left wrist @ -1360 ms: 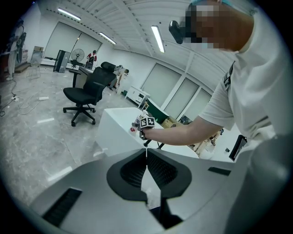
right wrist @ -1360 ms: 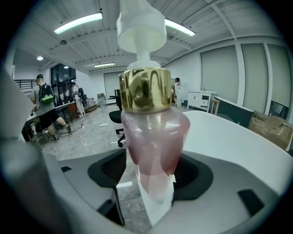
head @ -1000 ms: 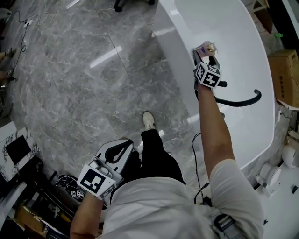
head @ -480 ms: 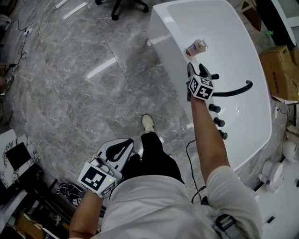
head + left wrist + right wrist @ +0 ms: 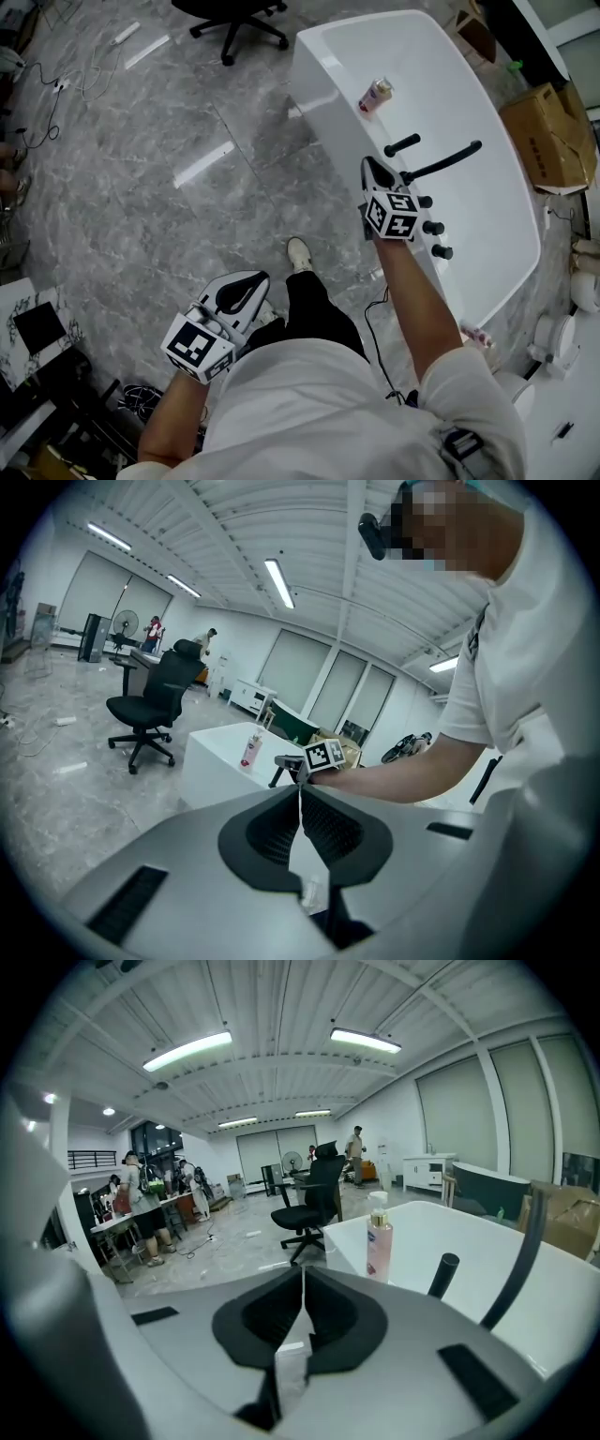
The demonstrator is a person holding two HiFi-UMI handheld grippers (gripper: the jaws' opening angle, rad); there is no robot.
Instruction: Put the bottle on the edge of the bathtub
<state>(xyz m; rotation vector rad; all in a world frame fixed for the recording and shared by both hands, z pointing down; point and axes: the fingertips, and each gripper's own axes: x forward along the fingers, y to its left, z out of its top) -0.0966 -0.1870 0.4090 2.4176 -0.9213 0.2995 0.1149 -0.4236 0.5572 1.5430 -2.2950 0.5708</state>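
Observation:
A pink pump bottle [image 5: 375, 96] [image 5: 379, 1239] stands upright on the flat rim of the white bathtub [image 5: 323, 75], with nothing touching it. My right gripper [image 5: 373, 172] [image 5: 303, 1269] hovers over the rim nearer to me, well short of the bottle. Its jaws are closing, their tips meet, and nothing is between them. My left gripper [image 5: 242, 289] [image 5: 300, 787] hangs low beside the person's left leg, above the floor, shut and empty. The bottle [image 5: 250, 750] also shows small and far off in the left gripper view.
A black curved faucet [image 5: 445, 161] and a black lever [image 5: 401, 145] rise from the tub rim just beyond my right gripper, with round knobs [image 5: 433, 228] beside it. A black office chair [image 5: 234, 19] stands on the grey marble floor. A cardboard box [image 5: 548, 122] sits past the tub.
My right gripper has drawn back from the bottle toward the person and its jaws have come together. The bottle stays standing on the tub rim. The left gripper has barely moved.

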